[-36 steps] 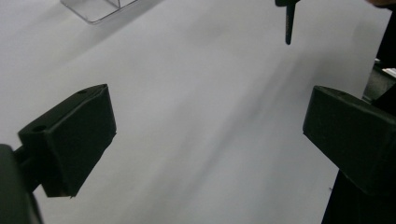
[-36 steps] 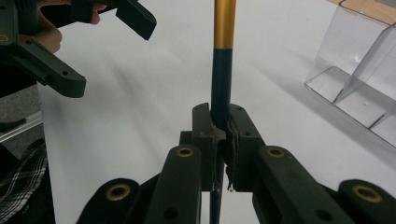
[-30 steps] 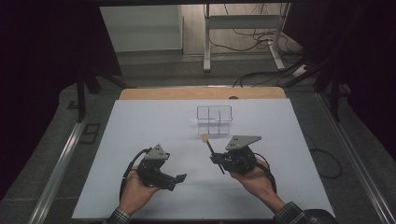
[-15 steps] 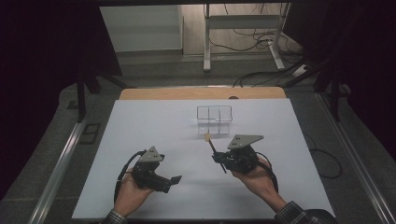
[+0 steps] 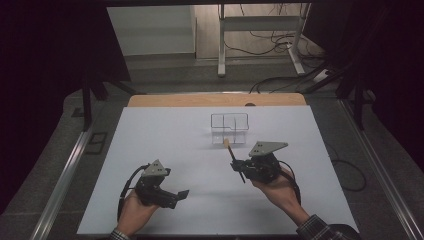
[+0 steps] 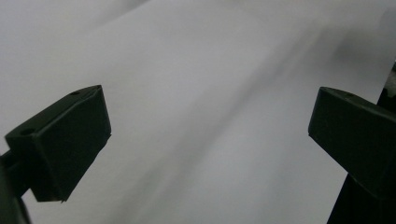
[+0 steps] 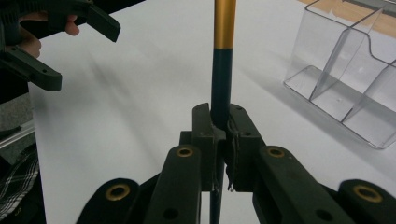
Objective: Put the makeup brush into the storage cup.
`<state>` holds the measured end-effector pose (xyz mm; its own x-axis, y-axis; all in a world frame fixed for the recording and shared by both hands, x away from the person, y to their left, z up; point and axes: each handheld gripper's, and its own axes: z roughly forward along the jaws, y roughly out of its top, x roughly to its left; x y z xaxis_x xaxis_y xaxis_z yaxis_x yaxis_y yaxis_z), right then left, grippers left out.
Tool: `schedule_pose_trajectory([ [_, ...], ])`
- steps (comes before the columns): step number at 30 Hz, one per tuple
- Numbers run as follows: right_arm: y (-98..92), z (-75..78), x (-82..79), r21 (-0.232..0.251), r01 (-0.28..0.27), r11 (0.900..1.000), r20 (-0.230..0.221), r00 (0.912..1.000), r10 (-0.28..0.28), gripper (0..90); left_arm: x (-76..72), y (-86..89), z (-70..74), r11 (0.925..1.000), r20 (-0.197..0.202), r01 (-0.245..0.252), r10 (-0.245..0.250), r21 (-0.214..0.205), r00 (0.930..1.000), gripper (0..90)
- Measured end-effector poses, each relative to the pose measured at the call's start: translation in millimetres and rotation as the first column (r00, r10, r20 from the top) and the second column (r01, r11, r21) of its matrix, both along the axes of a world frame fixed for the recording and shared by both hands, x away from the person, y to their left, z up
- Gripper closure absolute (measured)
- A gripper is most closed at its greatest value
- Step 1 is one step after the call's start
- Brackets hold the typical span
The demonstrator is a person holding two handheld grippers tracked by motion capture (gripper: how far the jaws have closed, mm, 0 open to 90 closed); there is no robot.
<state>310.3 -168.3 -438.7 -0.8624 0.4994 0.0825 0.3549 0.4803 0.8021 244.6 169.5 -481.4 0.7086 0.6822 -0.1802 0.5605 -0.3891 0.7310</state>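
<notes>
1. My right claw (image 7: pixel 219 140) is clenched on a slim brush handle (image 7: pixel 219 84), dark at the grip and gold higher up. It holds the handle low down, so most of the length stands free above the jaws.
2. Risk: with so long a free end, I judge the handle may pivot or slip in the pads if its tip knocks anything.
3. My left claw (image 6: pixel 205 135) is released, jaws wide apart with nothing between them, low over the bare white surface (image 5: pixel 165 145). It gives no support if the handle slips.
4. In the high view the brush handle (image 5: pixel 234 160) is held above the surface, its pale tip just short of the clear organiser (image 5: pixel 229 128).
5. Risk: the organiser looks light; a push on its wall could slide or tip it.
6. The clear organiser (image 7: pixel 345 79) has divided compartments; all that show are empty.
</notes>
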Motion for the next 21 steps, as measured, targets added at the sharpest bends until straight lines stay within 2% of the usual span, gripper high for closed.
schedule_pose_trajectory([
  [10,-6.5,1.5,4.4,0.011,0.018,0.9998,0.000,0.9998,-0.018,83.0,-3.9,10.5,-2.9,0.9989,-0.005,-0.031,0.031,0.035,0.9995,0.0],
  [21,-16.1,5.2,10.8,0.031,0.048,0.9984,0.010,0.9988,-0.048,82.9,-8.6,30.6,-4.1,0.9956,-0.006,-0.080,0.081,0.048,0.9967,0.0],
])
